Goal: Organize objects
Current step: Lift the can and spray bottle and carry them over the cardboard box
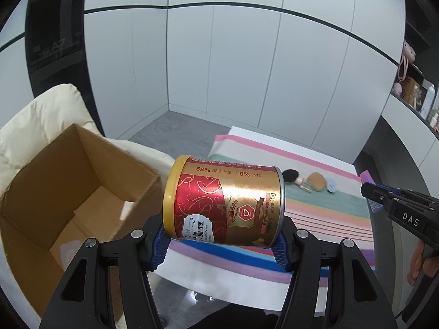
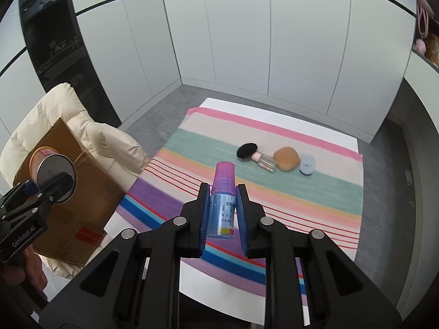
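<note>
**Clerk:** Listing items in transit. Item one: cat food can (image 1: 223, 201), red and gold with a yellow lid, lying sideways in the left gripper (image 1: 219, 242), jaws clamped on its two ends. It hangs above the bench's edge, just beside the open cardboard box (image 1: 82, 192), which rests on a cream padded chair (image 1: 41, 109).

**Checker:** Item two?

**Clerk:** Small bottle (image 2: 221, 205), blue label, purple cap, upright in the right gripper (image 2: 222, 213), jaws closed on its sides, above the near end of the striped cloth (image 2: 315, 192).

**Checker:** Still on the cloth?

**Clerk:** Makeup brush (image 2: 253, 155), tan sponge (image 2: 286, 159), pale blue round object (image 2: 306, 164), in a row, close together.

**Checker:** Step in hand?

**Clerk:** By appearance, carrying both items to the box. Next, the can needs to clear the box wall and sit over the opening before the jaws part; the bottle likely follows.
</note>
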